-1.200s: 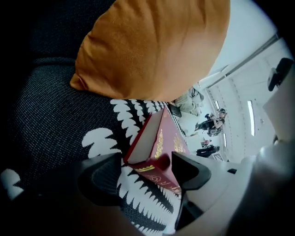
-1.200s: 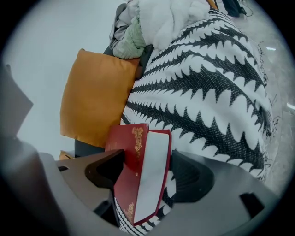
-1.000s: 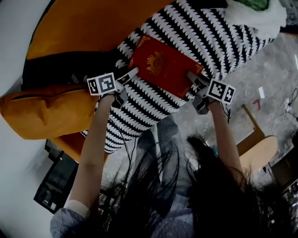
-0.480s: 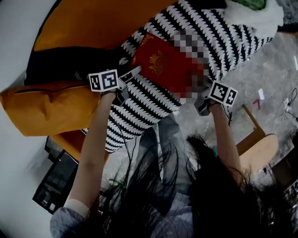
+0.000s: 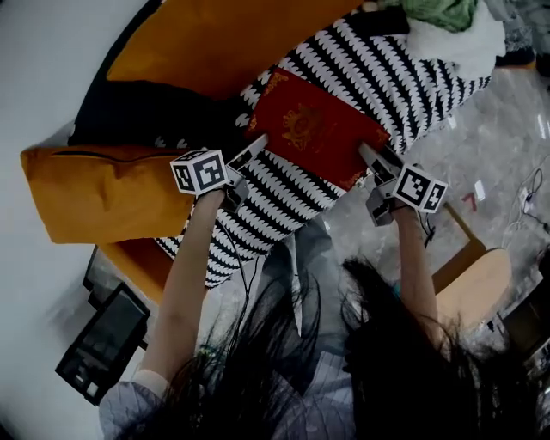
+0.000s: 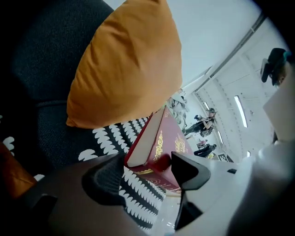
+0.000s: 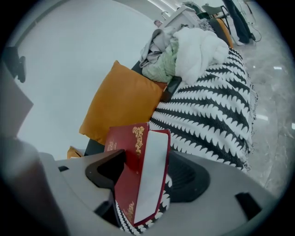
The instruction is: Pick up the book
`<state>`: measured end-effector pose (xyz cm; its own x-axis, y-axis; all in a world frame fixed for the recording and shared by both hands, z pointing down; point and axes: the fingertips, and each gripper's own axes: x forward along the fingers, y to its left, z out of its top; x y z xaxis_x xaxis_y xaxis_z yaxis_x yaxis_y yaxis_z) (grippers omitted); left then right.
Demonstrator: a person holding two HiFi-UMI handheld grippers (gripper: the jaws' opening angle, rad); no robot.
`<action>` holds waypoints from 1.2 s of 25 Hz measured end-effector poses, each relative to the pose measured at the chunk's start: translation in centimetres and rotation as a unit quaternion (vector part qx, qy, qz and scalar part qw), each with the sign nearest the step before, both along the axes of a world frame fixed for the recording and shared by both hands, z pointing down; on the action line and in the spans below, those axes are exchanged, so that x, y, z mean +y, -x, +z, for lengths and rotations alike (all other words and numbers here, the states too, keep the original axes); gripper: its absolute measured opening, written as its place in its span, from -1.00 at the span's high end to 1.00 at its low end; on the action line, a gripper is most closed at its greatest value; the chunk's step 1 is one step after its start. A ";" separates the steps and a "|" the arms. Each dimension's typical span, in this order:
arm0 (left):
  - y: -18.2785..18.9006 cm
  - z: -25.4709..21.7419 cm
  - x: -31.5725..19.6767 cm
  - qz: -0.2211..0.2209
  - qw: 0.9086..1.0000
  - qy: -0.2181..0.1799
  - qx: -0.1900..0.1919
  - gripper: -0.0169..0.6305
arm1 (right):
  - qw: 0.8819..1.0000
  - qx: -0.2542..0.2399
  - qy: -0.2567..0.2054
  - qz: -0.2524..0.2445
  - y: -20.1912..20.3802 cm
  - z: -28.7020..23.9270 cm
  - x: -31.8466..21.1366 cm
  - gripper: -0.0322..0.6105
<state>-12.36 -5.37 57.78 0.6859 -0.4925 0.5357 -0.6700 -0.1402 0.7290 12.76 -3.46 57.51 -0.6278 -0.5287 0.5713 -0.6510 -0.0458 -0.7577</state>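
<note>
A sofa is seen from above, draped with a black-and-white blanket (image 5: 284, 193), which serves as the landmark here. Off the blanket's left edge, an orange cushion (image 5: 94, 193) is propped. Over the blanket's middle, the left gripper (image 5: 253, 146) is held at the left end of a red book (image 5: 314, 129). In the left gripper view, the fingers of the left gripper (image 6: 147, 168) are closed on that end of the red book (image 6: 161, 143), one on each cover, near a corner. The book is laid across the blanket's middle with its gold-stamped cover up, and its left end appears slightly raised off the fabric. At its other end, above the blanket's lower right edge, the right gripper (image 5: 371, 156) is placed. In the right gripper view its fingers (image 7: 113, 173) are clamped on the red book (image 7: 124, 184), with the white page edge showing between the covers. At the blanket's far right end, a heap of clothes (image 5: 455, 26) is piled.

The book is judged to be gripped at both ends and at the start of its lift. Only the ends are pinched, so the book could slip or twist free if one gripper were raised faster than the other. If either grip were loosened, the cover could fall open.
</note>
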 end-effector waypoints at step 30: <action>3.3 -14.0 6.3 -0.073 0.987 -0.133 0.060 -0.07 | 0.987 0.051 -0.152 -0.009 3.0 -16.2 4.5 -0.05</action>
<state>-15.66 0.93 43.83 0.6479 -0.7029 0.2934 -0.6085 -0.2460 0.7545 9.74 1.00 41.33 -0.5858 -0.6747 0.4490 -0.7231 0.1851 -0.6654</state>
